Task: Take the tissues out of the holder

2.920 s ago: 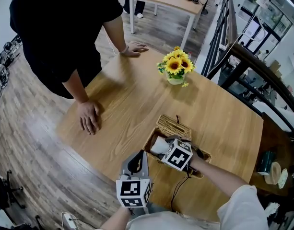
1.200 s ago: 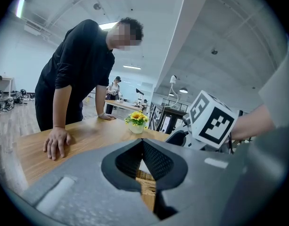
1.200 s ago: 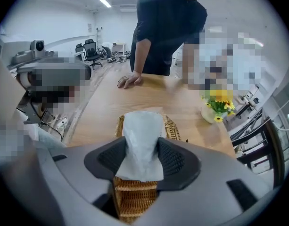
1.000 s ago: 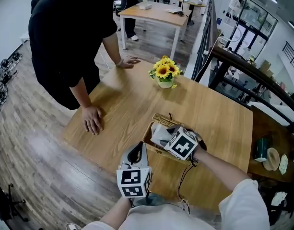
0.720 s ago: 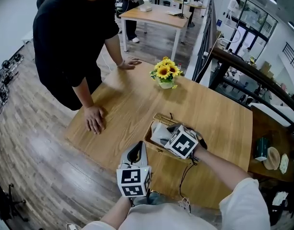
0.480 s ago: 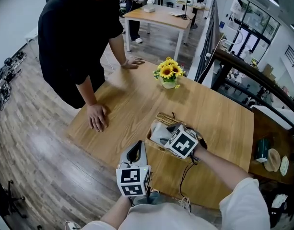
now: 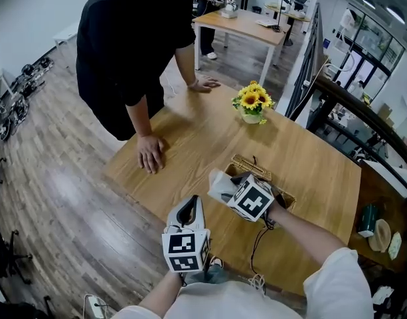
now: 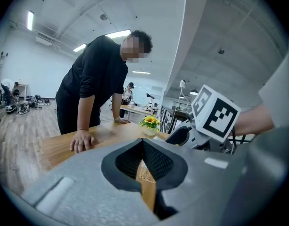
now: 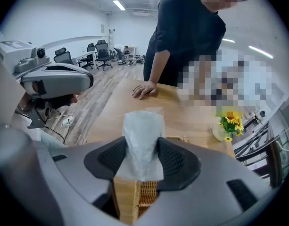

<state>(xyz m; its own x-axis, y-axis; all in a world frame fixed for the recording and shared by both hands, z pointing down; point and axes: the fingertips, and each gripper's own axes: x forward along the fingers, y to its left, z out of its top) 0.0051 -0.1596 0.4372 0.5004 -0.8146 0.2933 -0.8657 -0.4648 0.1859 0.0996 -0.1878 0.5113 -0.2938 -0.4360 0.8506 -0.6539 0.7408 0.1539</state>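
My right gripper (image 7: 228,191) is shut on a white pack of tissues (image 7: 220,185). The pack hangs above the table, just left of the wicker holder (image 7: 253,167). In the right gripper view the tissue pack (image 9: 143,140) stands upright, pinched between the two dark pads of the right gripper (image 9: 143,150), and the wicker holder (image 9: 146,192) lies below it. My left gripper (image 7: 189,212) hovers off the table's near edge, shut with nothing in it. Its closed tips show in the left gripper view (image 8: 143,143), with the right gripper's marker cube (image 8: 215,114) ahead to the right.
A person in black leans on the far left of the table (image 7: 190,138), one hand (image 7: 151,153) flat near the left edge, the other (image 7: 204,83) at the far corner. A vase of sunflowers (image 7: 253,104) stands at the back. A cable (image 7: 256,244) dangles under my right gripper.
The right gripper has moved left with the tissue pack, which now sits left of the holder instead of inside it. The head view has shifted, and the person appears closer.
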